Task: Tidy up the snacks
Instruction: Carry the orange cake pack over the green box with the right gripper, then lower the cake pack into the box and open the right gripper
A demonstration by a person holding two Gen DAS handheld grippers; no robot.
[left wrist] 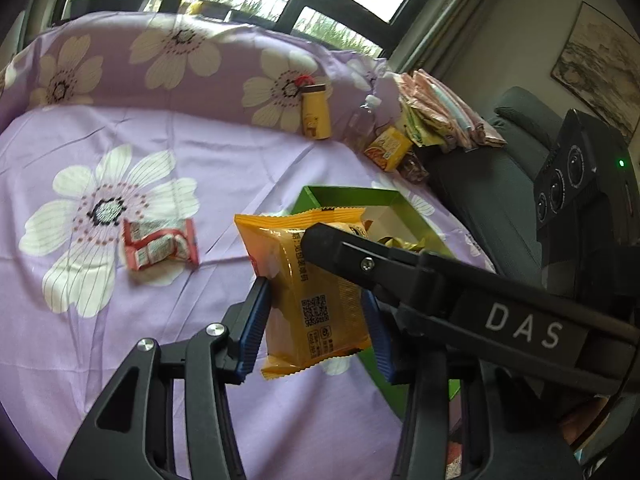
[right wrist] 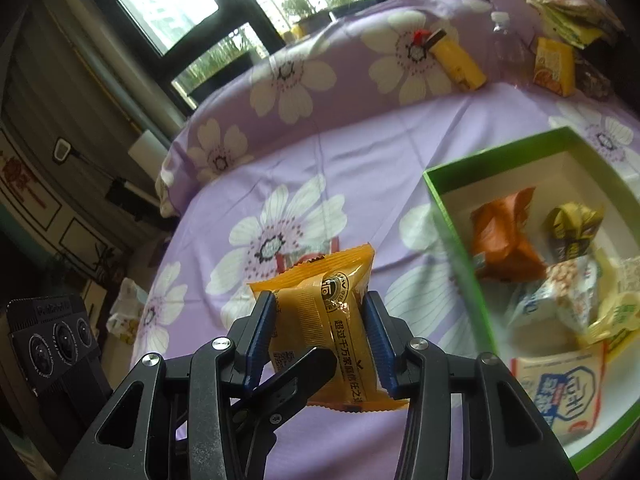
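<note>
Your left hand-held gripper [left wrist: 315, 294] has its blue pads pressed against both sides of one yellow crinkle-edged foil snack packet [left wrist: 308, 280], held above the sheet at centre frame. Your right hand-held gripper [right wrist: 318, 304] pinches that same packet from its own side.

Count one red-and-white wrapped snack [left wrist: 158, 245] lying on the sheet at left of centre, one green cardboard box with a white inside [right wrist: 456, 236], one yellow tube with a dark cap [left wrist: 316, 113], one clear plastic bottle [left wrist: 362, 120], one small orange carton [left wrist: 388, 148] and one stack of flat pink and green packets [left wrist: 444, 114] at the upper right.

The right wrist view looks into the box at its right edge. It shows five packets: an orange one [right wrist: 504, 240], a black-and-yellow one [right wrist: 572, 228], a peanut-printed one [right wrist: 568, 292], a pale yellow one [right wrist: 616, 316] and a white-and-blue one [right wrist: 560, 388]. The left wrist view, blocked by the right gripper's black finger, shows only the box's far corner.

Everything rests on a lilac sheet printed with white flowers [left wrist: 200, 160]. Dark-framed windows fill the top of both views, and a framed picture [left wrist: 600, 72] hangs at the upper right of the left wrist view.
</note>
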